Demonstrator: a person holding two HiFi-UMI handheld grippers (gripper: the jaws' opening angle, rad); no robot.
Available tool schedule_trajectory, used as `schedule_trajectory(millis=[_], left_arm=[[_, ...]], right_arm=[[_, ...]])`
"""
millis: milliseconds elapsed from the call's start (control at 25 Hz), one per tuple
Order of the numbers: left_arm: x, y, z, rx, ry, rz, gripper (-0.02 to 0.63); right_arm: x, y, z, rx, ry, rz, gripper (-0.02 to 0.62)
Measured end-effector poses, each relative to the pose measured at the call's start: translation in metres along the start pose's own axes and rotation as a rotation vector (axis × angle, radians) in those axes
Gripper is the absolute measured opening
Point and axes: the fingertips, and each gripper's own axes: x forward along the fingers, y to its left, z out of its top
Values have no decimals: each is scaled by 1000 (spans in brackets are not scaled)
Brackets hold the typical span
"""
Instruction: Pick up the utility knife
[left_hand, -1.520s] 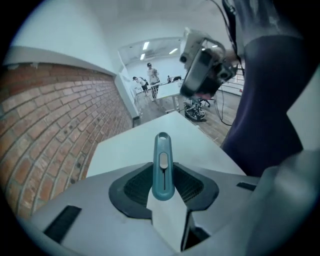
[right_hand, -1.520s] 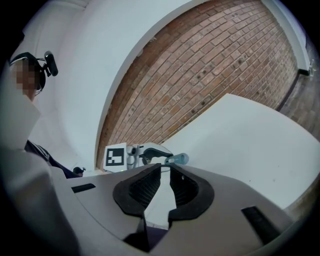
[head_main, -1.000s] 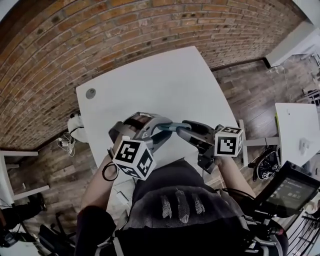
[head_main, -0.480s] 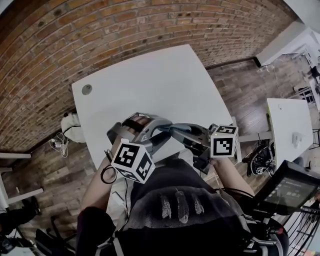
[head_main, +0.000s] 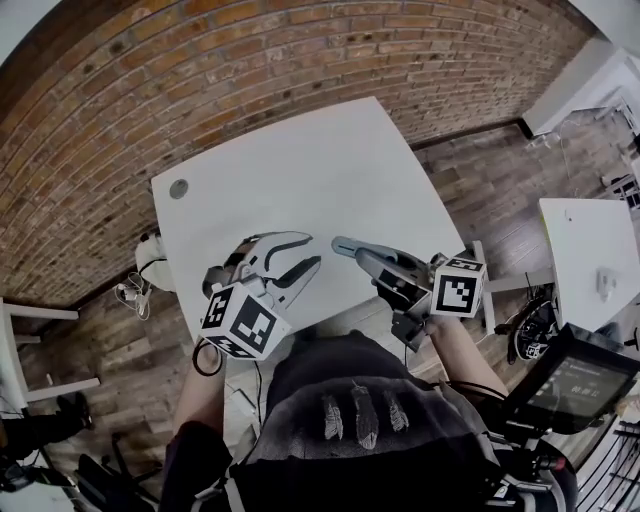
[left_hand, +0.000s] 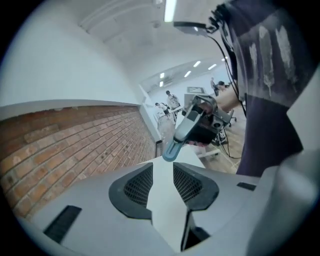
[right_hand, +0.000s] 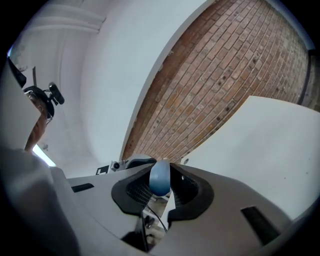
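The right hand-held gripper (head_main: 372, 264) had just been closing and was clamped on the utility knife (head_main: 346, 246), above the tabletop's (head_main: 300, 160) near edge. Only the knife's rounded blue-grey end showed; the rest was hidden between the pads. The left hand-held gripper (head_main: 302, 254), jaws apart and empty, hung above that same edge.

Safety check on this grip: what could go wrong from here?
The right tongs have just been closing on the utility knife, gripping it near one end; the free end could pivot or slip onto the white table. It points toward the open, empty left tongs, so a swing might strike them.
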Motion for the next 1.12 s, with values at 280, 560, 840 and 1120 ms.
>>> schedule_trajectory(millis=[280,560,840,1120], left_arm=[[-3,-10,30,-300,-77,71,-5],[-10,-20,44,-388,-17,218,-5],[-35,-43,22,-444,80,292,-5],[-46,-53,17,-442,108,382,-5]], right_arm=[[-60,-2,12,36,-69,87,71],[-85,-8,7,120,-59,194,71],[-62,-6,-1,106,17,272,71],[-56,15,1,96,73,353,71]])
